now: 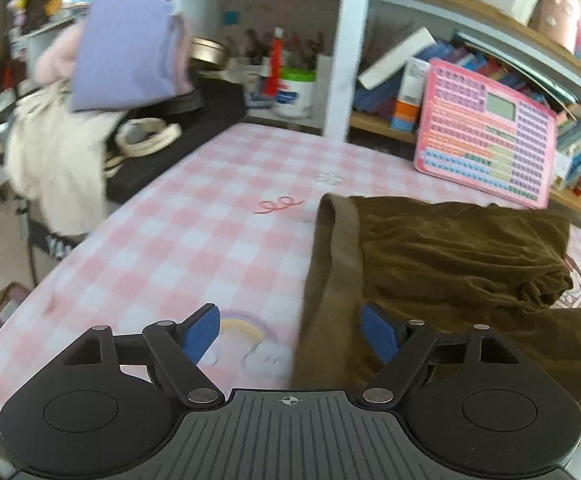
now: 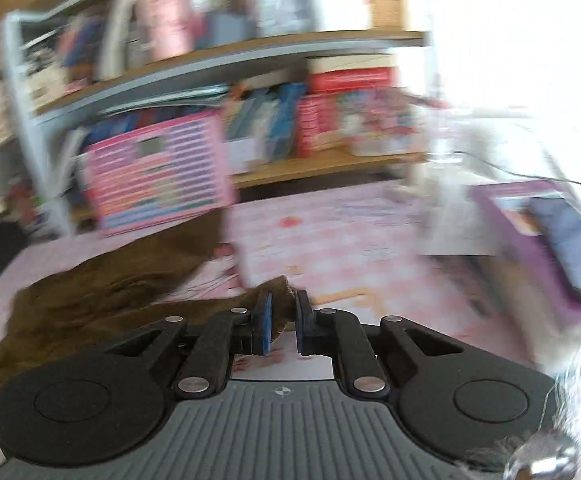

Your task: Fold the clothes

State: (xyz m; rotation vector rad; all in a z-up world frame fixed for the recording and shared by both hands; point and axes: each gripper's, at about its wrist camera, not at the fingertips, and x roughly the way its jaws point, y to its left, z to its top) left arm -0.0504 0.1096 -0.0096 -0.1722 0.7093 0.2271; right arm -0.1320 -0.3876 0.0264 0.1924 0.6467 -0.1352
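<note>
A brown velvety garment [image 1: 442,256] lies crumpled on the pink checked cloth [image 1: 194,240], its waistband edge running toward me. My left gripper [image 1: 290,332] stands open over the waistband's near end, the blue pads [image 1: 202,334] wide apart and pressing on nothing; the right pad lies against the brown fabric. In the right wrist view, which is blurred, my right gripper [image 2: 282,320] is shut on a corner of the brown garment [image 2: 102,292], the fabric pinched between its blue pads and lifted off the cloth.
Shelves [image 1: 450,12] full of books stand behind the table. A pink toy keyboard panel [image 1: 486,136] leans against them. A purple folded cloth [image 1: 126,44] and white clothes [image 1: 54,160] pile at the far left. A purple box [image 2: 550,232] lies at the right.
</note>
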